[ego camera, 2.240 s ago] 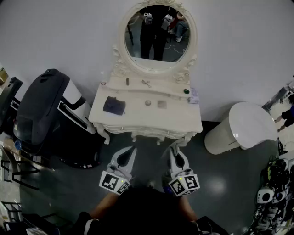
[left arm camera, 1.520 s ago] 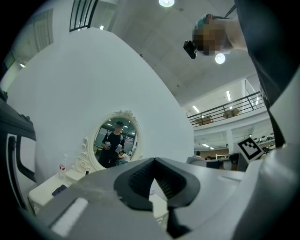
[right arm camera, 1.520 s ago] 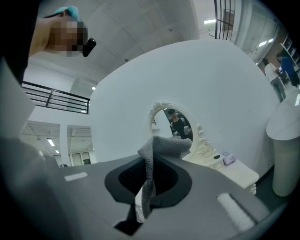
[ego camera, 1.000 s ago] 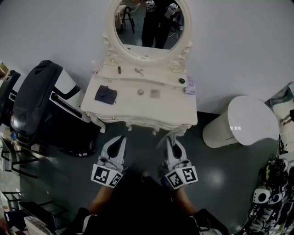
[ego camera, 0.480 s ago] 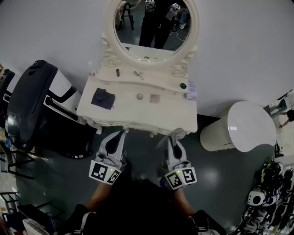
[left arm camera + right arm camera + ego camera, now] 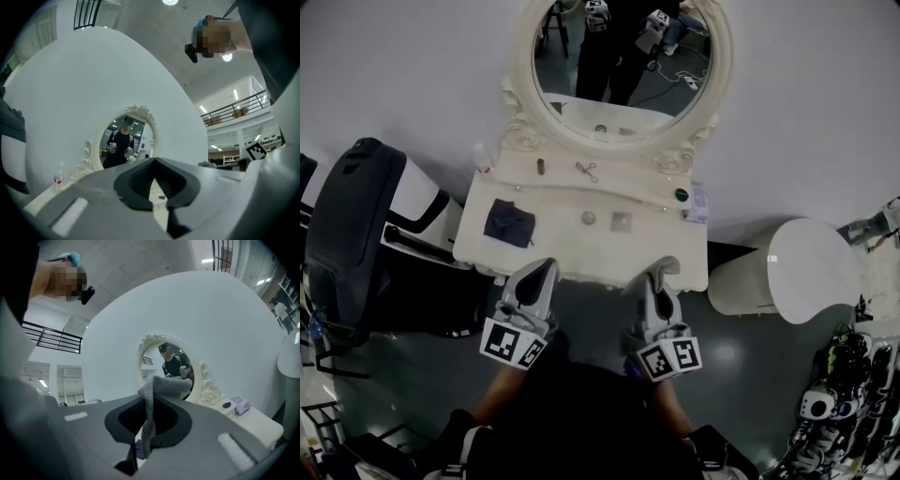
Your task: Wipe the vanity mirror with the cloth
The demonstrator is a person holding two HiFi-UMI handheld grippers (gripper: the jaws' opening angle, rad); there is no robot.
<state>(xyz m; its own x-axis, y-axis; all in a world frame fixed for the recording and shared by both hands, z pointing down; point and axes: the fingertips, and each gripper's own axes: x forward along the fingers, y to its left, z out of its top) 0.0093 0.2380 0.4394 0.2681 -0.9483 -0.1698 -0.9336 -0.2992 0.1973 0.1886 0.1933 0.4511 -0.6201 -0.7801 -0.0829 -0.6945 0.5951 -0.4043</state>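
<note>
**Cloth in hand, glass unwiped.** A grey knitted cloth is pinched between the fingers of the right gripper as a person stands before a white vanity mirror. Both tools are held low and well short of the glass. A fold of the cloth stands proud of the fingertips on the side toward the mirror, and a tail hangs below them.

The left gripper, level with its partner and below the mirror's left half, carries nothing. Its fingers are drawn together to a thin slit. A second, dark cloth lies crumpled on the surface, below and to the left of the mirror, with neither tool touching it.

By the look of it, the wiping has not begun. The grey cloth appears soft, light and limp, likely to bunch or slide in a narrow pinch. A hold on a gathered fold, with a pad of fabric leading, seems the safest way to meet the glass. The mirror is presumably fragile and stands upright, so it calls for light, even pressure.
</note>
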